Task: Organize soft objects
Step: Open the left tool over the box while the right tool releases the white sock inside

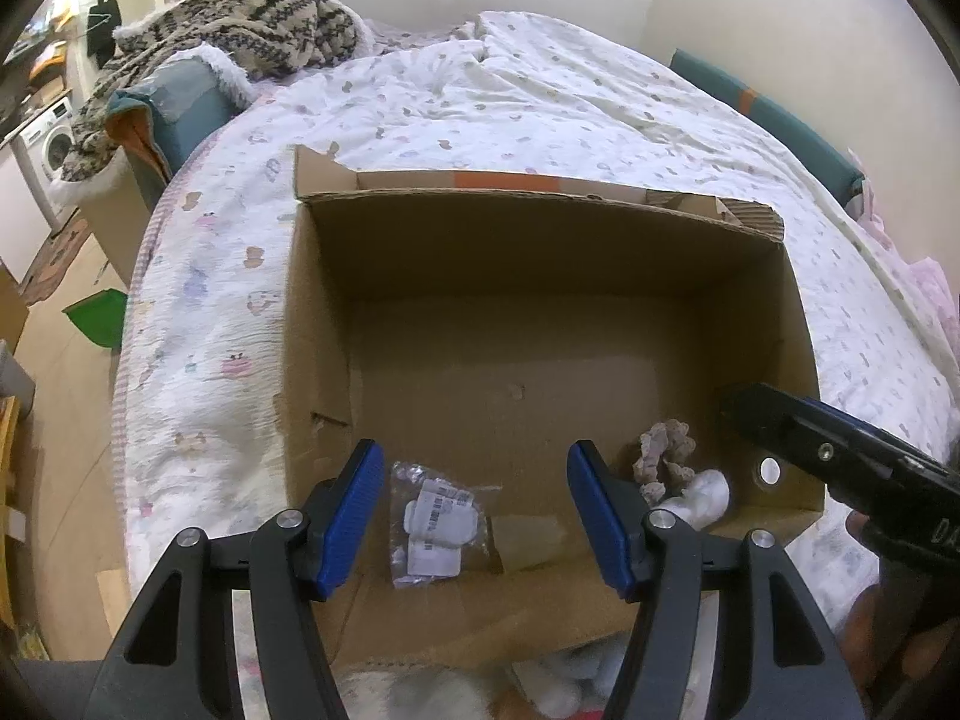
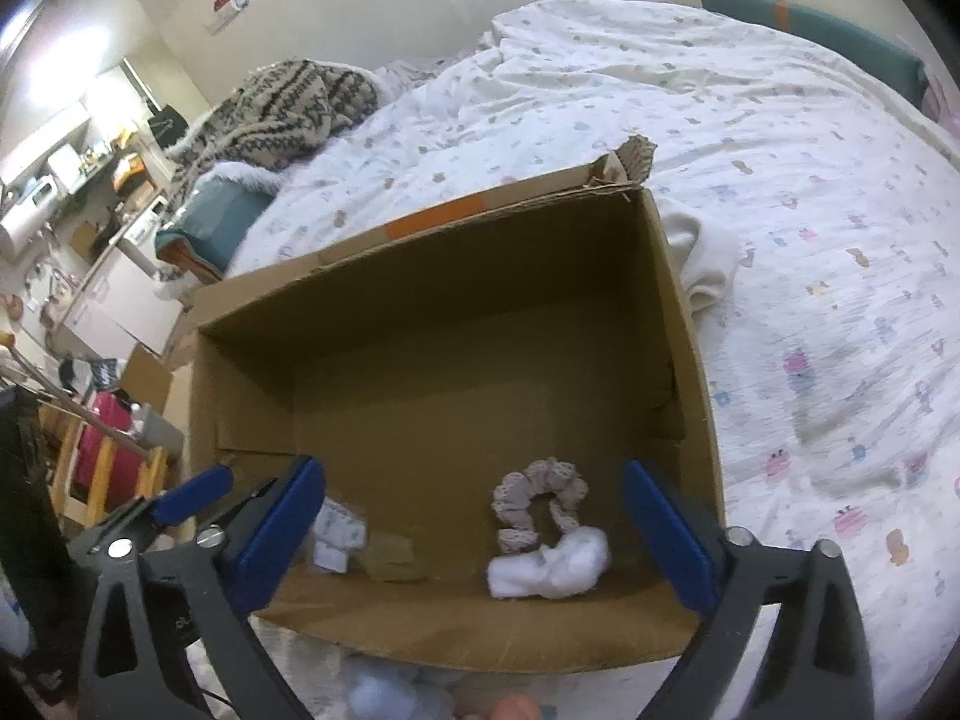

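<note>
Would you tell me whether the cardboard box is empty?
Not empty: the cardboard box holds a scrunchie, white cloth and a plastic packet.

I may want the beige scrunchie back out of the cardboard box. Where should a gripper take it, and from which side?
Pinch the far arc of the scrunchie from above, jaws across the band. It lies flat, and its near end touches the white cloth bundle.

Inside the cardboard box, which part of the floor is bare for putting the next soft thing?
The cardboard box floor is bare across its middle and along the far wall. The near edge is crowded: a plastic packet near-left, a beige scrunchie touching a white sock near-right.
</note>
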`<state>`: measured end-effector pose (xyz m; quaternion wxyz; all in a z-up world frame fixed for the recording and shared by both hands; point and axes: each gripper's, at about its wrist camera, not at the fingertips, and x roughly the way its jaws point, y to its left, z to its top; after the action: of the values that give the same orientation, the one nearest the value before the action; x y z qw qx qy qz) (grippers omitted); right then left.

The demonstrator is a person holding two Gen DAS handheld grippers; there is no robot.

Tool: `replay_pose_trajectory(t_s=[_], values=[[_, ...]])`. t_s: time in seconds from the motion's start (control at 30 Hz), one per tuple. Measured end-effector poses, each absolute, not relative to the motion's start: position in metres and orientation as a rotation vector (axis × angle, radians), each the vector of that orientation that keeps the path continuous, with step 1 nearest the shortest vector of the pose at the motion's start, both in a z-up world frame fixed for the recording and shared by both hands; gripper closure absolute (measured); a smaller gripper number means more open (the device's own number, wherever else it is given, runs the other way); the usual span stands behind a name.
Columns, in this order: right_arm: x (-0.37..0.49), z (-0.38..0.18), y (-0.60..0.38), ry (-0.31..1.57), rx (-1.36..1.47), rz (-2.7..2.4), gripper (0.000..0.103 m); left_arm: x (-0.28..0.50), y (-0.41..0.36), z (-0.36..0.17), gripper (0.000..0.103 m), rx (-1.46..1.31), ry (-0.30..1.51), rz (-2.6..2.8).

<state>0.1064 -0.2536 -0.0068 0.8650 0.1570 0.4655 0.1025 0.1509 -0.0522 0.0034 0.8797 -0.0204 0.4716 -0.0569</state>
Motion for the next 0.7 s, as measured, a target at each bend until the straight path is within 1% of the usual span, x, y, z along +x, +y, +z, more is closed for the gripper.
replay_pose_trajectory(t_s=[0.2,0.7], values=[[0.097,0.0,-0.249,0.939,0.312,0.218,0.0,0.143,-0.042,0.009,0.043,-0.066,0.988,-0.101],[0.068,0.013,-0.259,0.922,0.316,0.205,0.0,0.109,-0.026,0.016,0.042,-0.072,0.984,-0.055]])
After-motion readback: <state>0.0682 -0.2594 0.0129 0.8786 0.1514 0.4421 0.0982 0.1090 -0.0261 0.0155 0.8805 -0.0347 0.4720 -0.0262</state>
